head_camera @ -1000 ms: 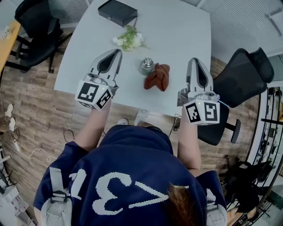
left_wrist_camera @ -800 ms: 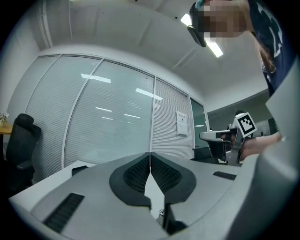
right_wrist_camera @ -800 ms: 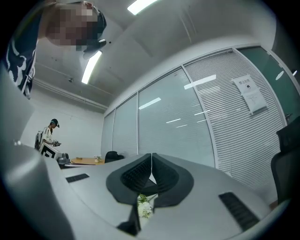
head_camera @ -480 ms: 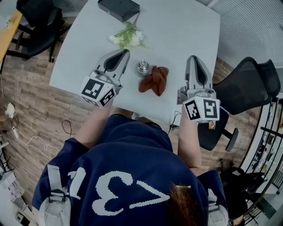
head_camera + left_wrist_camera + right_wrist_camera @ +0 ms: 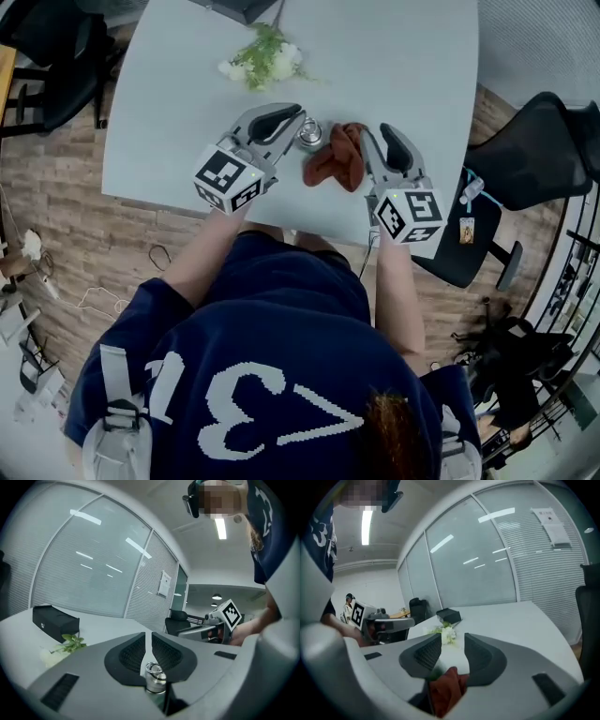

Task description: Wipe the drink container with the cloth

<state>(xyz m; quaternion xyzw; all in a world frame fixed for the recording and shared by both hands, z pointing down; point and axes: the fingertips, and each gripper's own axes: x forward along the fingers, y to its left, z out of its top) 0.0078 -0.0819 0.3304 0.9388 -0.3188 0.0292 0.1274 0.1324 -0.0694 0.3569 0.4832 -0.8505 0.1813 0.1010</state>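
Observation:
A small metal drink container (image 5: pixel 309 134) stands on the grey table (image 5: pixel 169 122), and a rust-brown cloth (image 5: pixel 337 159) lies crumpled just to its right. My left gripper (image 5: pixel 298 113) reaches in from the left. Its tips are by the container's near-left side, and its jaws are all but together, only just starting to part. In the left gripper view the container's lid (image 5: pixel 153 677) shows below the jaws, not between the pads. My right gripper (image 5: pixel 379 133) is at the cloth's right edge with its jaws opening. The cloth (image 5: pixel 447 686) sits low in the gap, and the pads do not press on it.
A bunch of white flowers (image 5: pixel 258 61) lies farther back on the table, and a black box (image 5: pixel 239 7) sits at the far edge. Black office chairs stand at the right (image 5: pixel 534 131) and at the far left. The table's near edge runs just in front of both grippers.
Both grippers have moved forward and inward, closing in on the container and the cloth. The right jaws, shut before, now stand apart over the cloth.

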